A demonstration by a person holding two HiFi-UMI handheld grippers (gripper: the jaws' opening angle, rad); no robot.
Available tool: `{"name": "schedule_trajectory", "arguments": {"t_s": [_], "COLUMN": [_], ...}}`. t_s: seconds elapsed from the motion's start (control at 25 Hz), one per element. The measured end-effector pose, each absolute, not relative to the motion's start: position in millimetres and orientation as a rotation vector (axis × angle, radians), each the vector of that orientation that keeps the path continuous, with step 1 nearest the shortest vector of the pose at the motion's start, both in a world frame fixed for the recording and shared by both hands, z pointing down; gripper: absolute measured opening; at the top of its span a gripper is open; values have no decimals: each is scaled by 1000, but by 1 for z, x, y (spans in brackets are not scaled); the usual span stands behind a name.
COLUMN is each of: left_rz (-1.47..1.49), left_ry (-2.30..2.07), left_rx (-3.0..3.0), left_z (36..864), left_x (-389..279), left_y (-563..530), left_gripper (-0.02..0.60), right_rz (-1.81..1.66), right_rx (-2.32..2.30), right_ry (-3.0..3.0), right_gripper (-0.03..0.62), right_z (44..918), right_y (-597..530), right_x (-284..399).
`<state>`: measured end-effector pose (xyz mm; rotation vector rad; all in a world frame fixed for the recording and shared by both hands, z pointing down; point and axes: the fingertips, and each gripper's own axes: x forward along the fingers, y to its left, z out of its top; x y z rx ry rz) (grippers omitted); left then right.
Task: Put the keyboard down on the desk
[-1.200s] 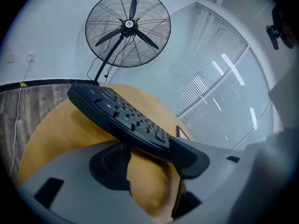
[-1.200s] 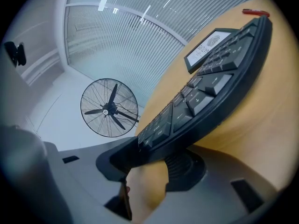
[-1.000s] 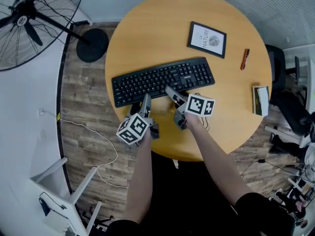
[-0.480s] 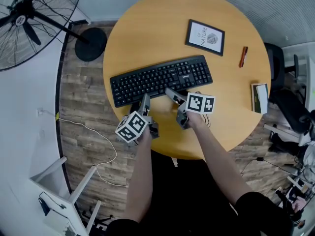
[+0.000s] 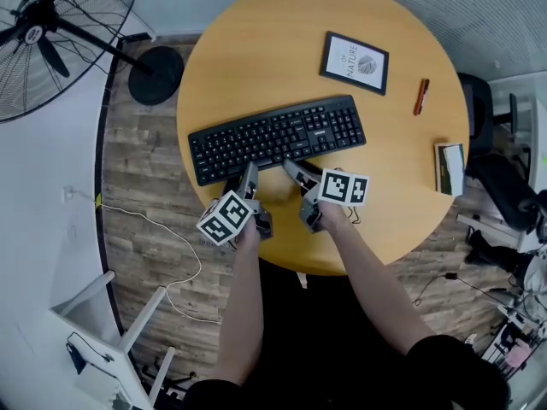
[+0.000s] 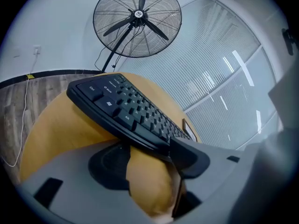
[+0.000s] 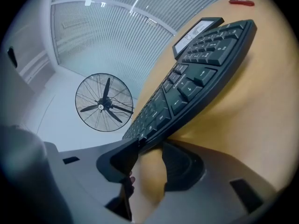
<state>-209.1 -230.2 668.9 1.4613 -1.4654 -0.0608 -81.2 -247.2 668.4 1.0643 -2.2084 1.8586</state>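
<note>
keyboard (image 5: pixel 275 138) lies between both my pairs of jaws, caught along its near long edge. my left gripper (image 5: pixel 248 174) pinches that edge left of the middle, one pad on top by the front row of keys, the other underneath. my right gripper (image 5: pixel 292 167) has it near the middle, jaws closing with the edge between them, pads touching it. that near edge sits slightly clear of the round wooden desk (image 5: pixel 256 49).
</note>
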Motion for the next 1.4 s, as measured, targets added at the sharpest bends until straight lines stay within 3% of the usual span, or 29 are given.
{"name": "schedule_trajectory", "arguments": {"t_s": [0.92, 1.08, 1.4], "left_rz": [-15, 1, 24], "left_ry": [-1404, -1404, -1413], "left_rx": [1477, 1484, 1482], "left_z": [680, 682, 685], "left_x": [-196, -196, -196], "left_y": [-205, -202, -203], "left_gripper": [239, 186, 151], "right_rz": [1830, 1774, 1703], "right_rx": [1099, 1081, 1091], "right_ry": [-2162, -2142, -2105], "right_gripper": [149, 146, 137], "right_z": [678, 684, 692], "right_y": [-242, -240, -235], "right_x": [-81, -82, -82]}}
